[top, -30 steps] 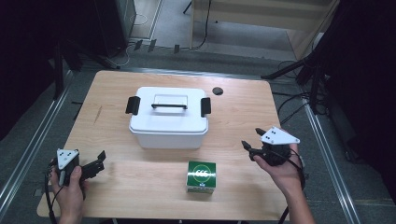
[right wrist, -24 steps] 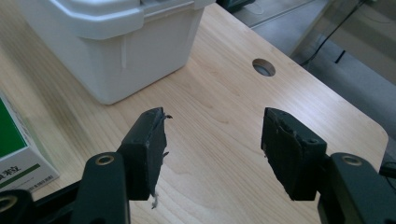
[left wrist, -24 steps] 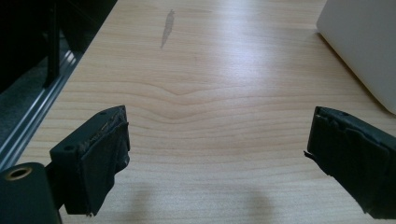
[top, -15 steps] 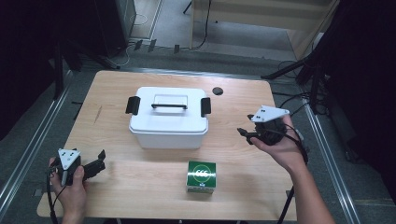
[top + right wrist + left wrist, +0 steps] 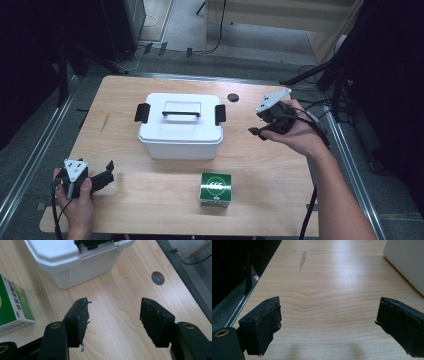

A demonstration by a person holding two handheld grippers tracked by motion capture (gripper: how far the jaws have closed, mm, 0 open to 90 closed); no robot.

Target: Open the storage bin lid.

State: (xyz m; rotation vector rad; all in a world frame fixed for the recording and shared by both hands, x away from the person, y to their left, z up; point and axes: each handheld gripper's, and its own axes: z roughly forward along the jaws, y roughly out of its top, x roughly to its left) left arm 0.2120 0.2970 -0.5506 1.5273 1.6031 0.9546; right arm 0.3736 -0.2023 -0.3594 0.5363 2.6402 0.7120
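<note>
Right gripper (image 5: 259, 132) open beside white box (image 5: 180, 131), empty

White plastic storage box (image 5: 180, 127): rectangular, upright, near the centre of the wooden table. Lid fitted, with 1 black carry handle (image 5: 181, 113) lying flat on top and 2 black side latches (image 5: 142, 112), both down. Green carton (image 5: 216, 189): cube-shaped, white circular logo on top, standing just in front of the storage box, apart from it.
</note>
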